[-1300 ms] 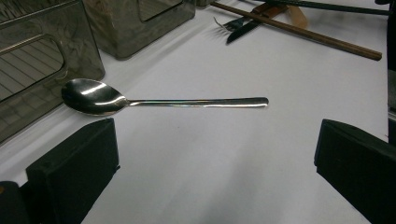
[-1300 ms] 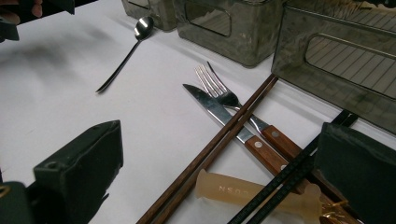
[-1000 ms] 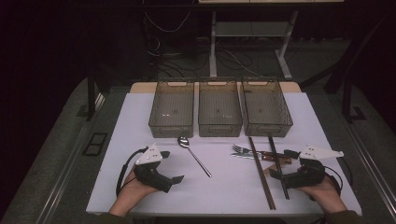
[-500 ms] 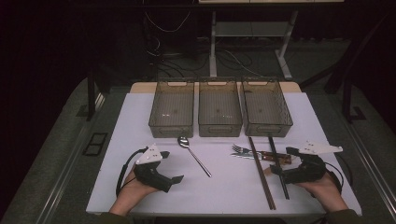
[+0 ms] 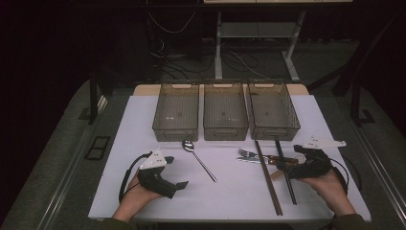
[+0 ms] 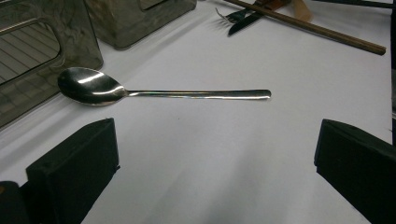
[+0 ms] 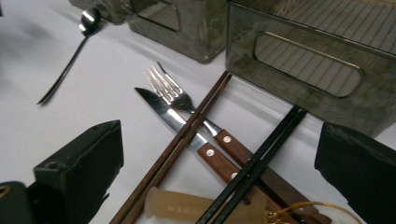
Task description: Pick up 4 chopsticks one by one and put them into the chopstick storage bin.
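A steel spoon lies on the white table in front of the left bin. My left gripper rests on the table just short of the spoon, jaws wide open and empty. A wooden-handled fork and knife lie crossed under brown chopsticks and black chopsticks. My right gripper sits open over the handle end of this pile, holding nothing.
Three see-through bins stand in a row at the back of the table, all empty. A pale translucent grip-like piece lies under the chopsticks near my right gripper. Bare white table lies between my hands.
My right gripper has edged slightly forward toward the cutlery pile. The left gripper and all the utensils have stayed put.
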Motion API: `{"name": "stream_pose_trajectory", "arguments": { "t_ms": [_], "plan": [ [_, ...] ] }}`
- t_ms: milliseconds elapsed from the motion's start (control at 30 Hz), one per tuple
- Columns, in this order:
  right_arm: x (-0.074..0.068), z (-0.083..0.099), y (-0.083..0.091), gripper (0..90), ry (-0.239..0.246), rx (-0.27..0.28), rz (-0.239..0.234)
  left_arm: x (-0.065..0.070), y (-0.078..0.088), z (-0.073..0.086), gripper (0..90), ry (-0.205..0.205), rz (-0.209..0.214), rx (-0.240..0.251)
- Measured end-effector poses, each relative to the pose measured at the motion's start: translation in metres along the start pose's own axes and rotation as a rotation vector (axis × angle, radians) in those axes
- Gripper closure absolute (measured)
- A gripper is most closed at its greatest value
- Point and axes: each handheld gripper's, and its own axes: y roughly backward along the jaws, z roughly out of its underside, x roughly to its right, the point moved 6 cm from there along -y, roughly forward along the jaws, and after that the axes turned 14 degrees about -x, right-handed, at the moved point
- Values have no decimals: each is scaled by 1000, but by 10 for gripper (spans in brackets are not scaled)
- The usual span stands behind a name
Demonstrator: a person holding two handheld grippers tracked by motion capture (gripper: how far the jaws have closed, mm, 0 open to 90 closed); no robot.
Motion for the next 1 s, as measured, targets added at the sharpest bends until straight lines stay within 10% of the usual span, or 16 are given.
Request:
{"name": "stream_pose_trajectory", "arguments": {
  "t_ms": [1000],
  "plan": [
    [47, -31, -25, 264, -116, -81, 93, 0, -2, 0, 0, 6, 1, -4]
  ]
}}
